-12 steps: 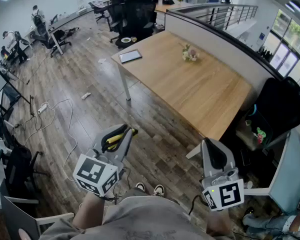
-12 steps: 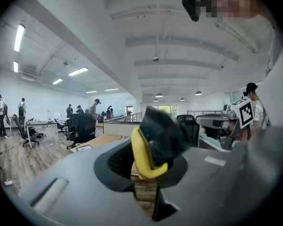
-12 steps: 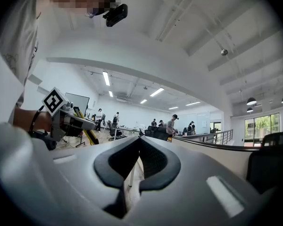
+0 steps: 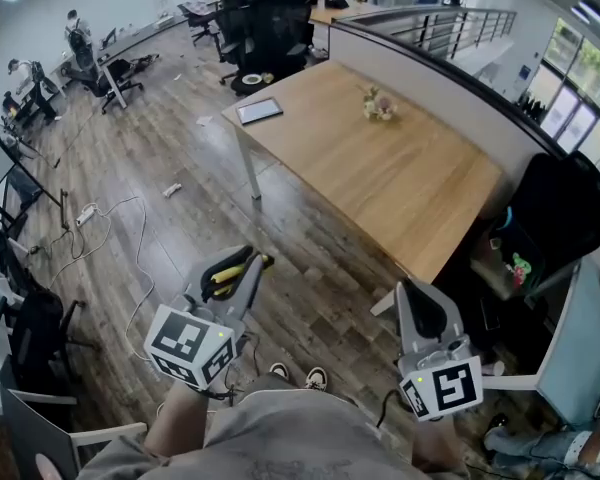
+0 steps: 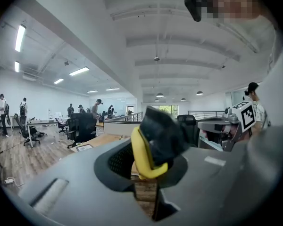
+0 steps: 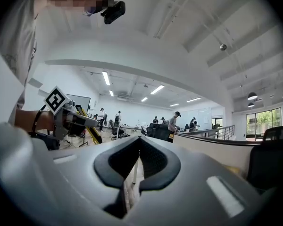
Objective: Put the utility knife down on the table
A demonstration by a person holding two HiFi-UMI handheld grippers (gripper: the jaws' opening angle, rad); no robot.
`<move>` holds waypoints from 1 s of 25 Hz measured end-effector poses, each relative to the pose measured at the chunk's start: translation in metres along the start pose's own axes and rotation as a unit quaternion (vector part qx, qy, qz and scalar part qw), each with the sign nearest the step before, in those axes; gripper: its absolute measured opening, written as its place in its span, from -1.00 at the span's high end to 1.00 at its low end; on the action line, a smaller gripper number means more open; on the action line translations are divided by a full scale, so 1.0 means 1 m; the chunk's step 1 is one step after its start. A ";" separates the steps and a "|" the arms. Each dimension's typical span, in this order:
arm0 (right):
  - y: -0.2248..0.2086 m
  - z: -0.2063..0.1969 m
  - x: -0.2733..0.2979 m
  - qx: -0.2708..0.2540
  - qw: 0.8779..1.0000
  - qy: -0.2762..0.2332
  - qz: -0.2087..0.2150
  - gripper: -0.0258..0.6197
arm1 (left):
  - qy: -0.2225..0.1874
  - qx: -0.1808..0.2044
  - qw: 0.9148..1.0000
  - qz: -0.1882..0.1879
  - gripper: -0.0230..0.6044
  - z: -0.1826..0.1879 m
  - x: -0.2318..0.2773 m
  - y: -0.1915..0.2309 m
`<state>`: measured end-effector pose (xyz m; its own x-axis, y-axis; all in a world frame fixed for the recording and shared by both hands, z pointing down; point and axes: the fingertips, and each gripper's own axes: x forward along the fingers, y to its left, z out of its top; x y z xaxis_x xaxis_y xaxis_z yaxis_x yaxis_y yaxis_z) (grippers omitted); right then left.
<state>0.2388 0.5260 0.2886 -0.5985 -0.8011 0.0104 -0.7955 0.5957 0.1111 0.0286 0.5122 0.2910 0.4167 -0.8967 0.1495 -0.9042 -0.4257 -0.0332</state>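
Observation:
My left gripper (image 4: 242, 271) is shut on a yellow and black utility knife (image 4: 230, 272), held in the air over the wooden floor, well short of the table. In the left gripper view the knife (image 5: 142, 155) sits upright between the jaws, its yellow edge on the left and its black body on the right. The right gripper (image 4: 421, 315) hangs beside it with its jaws together and nothing between them. The right gripper view also catches the knife (image 6: 91, 132) sticking out of the left gripper. The wooden table (image 4: 400, 183) lies ahead and to the right.
On the table lie a tablet (image 4: 260, 112) and a small bunch of flowers (image 4: 380, 105). Black office chairs (image 4: 270, 28) stand beyond its far end. A grey partition (image 4: 450, 88) runs along its right side. Cables (image 4: 120, 218) trail over the floor at the left.

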 end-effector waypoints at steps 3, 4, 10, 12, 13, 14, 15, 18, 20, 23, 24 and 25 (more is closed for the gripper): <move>-0.002 -0.003 -0.002 0.003 1.000 0.000 0.001 0.89 | 0.001 0.000 1.000 0.000 0.77 -0.002 0.003 -0.006; -0.002 -0.005 -0.002 0.004 1.000 0.000 0.001 0.89 | 0.002 0.000 1.000 0.001 0.77 -0.003 0.004 -0.007; -0.005 -0.011 -0.002 0.011 1.000 0.006 0.011 0.89 | 0.002 -0.005 1.000 0.002 0.77 -0.006 0.007 -0.013; -0.007 -0.010 -0.001 0.009 1.000 0.008 0.011 0.89 | 0.003 -0.006 1.000 0.003 0.77 -0.005 0.008 -0.013; -0.007 -0.010 0.000 0.007 1.000 0.009 0.011 0.89 | 0.003 -0.007 1.000 0.003 0.77 -0.004 0.008 -0.013; -0.008 -0.009 0.001 0.004 1.000 0.010 0.011 0.89 | 0.002 -0.006 1.000 0.004 0.77 -0.002 0.009 -0.013; -0.009 -0.008 0.002 0.000 1.000 0.010 0.011 0.89 | 0.001 -0.005 1.000 0.005 0.77 -0.001 0.010 -0.012; -0.011 -0.007 0.009 -0.020 1.000 0.008 0.007 0.89 | -0.002 -0.002 1.000 0.008 0.77 -0.001 0.014 -0.007; -0.014 -0.007 0.015 -0.021 1.000 0.007 0.007 0.89 | -0.002 -0.002 1.000 0.008 0.77 0.000 0.018 -0.001; -0.024 -0.009 0.027 -0.010 1.000 0.010 0.009 0.89 | -0.001 -0.002 1.000 0.007 0.77 0.001 0.029 0.008; -0.029 -0.011 0.032 -0.008 1.000 0.012 0.008 0.89 | 0.000 -0.002 1.000 0.008 0.77 0.000 0.034 0.010; -0.034 -0.014 0.036 -0.006 1.000 0.014 0.006 0.89 | 0.001 0.000 1.000 0.008 0.77 0.000 0.039 0.013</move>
<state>0.2457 0.4757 0.2990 -0.6046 -0.7956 0.0393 -0.7872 0.6043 0.1229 0.0330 0.4721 0.2966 0.4020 -0.9032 0.1505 -0.9108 -0.4113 -0.0354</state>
